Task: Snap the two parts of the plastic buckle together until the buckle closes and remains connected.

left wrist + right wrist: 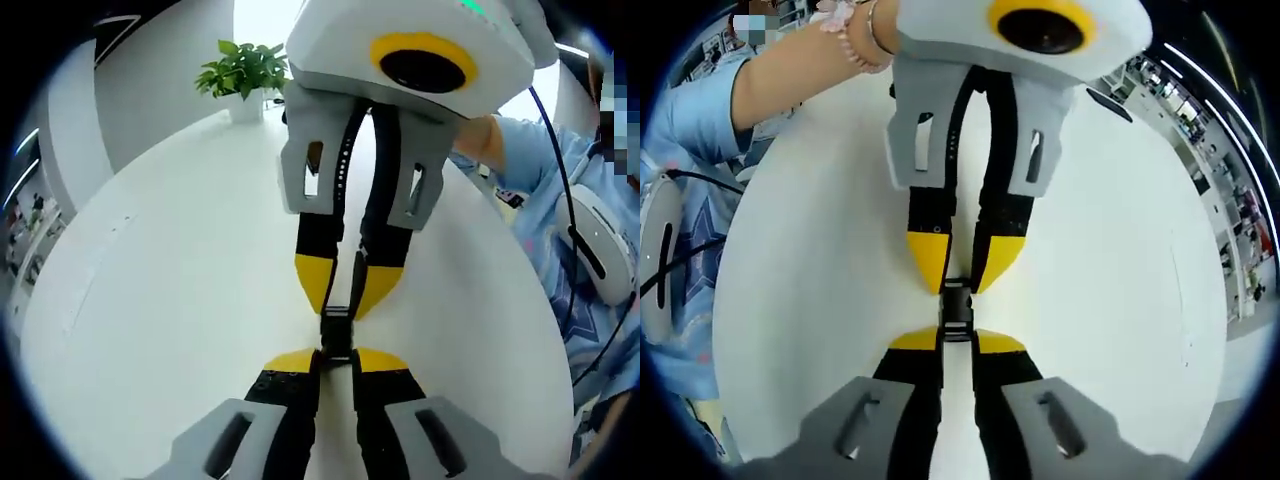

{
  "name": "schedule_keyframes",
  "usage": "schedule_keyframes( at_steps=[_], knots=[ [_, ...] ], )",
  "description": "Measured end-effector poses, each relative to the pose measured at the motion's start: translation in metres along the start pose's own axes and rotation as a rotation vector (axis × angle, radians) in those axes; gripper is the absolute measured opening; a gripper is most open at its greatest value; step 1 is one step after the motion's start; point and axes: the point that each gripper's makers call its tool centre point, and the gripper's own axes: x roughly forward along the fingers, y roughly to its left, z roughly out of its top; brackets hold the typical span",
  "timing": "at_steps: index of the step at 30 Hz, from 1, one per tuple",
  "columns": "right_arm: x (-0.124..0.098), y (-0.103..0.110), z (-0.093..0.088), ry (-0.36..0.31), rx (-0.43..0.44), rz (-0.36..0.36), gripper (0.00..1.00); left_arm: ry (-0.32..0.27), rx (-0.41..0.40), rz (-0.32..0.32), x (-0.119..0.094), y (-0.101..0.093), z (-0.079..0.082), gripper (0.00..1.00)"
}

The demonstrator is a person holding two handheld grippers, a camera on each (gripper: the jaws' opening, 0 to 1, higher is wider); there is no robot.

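Observation:
A small black plastic buckle (pixel 337 333) hangs above the white table (pixel 170 300), stretched between two grippers that face each other tip to tip. In the left gripper view my left gripper (pixel 336 358) rises from the bottom, shut on the buckle's near end, while my right gripper (pixel 345 292) comes down from the top, shut on its far end. The right gripper view has the same buckle (pixel 956 308) with my right gripper (pixel 957 341) below it and my left gripper (pixel 958 268) above. The two halves look pushed together; the seam is hard to make out.
A potted green plant (pixel 243 75) stands at the far edge of the table. A person in a blue shirt (pixel 580 240) sits at the right, and their forearm (pixel 790 65) reaches in over the table (pixel 1120 260). Shelves (pixel 1230 190) line the room beyond.

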Motion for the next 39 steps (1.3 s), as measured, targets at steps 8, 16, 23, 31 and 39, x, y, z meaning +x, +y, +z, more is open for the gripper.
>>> schedule_keyframes(
  at_steps=[8,16,23,31,39],
  knots=[
    [0.001,-0.025,-0.006,-0.014,0.02,0.002,0.09,-0.004,-0.023,0.013,0.004,0.023,0.001,0.11],
    [0.006,-0.043,-0.005,-0.046,0.043,0.008,0.09,-0.029,-0.046,0.028,0.008,0.028,0.0,0.11],
    [0.012,-0.06,-0.003,-0.069,0.05,-0.006,0.09,-0.036,-0.077,0.064,0.008,0.042,-0.001,0.11],
    [0.015,-0.078,-0.002,-0.091,0.067,-0.043,0.09,-0.063,-0.093,0.116,0.003,0.069,0.002,0.11],
    [0.015,-0.084,-0.006,-0.111,0.098,-0.064,0.09,-0.077,-0.071,0.141,0.002,0.078,0.003,0.11]
  ],
)
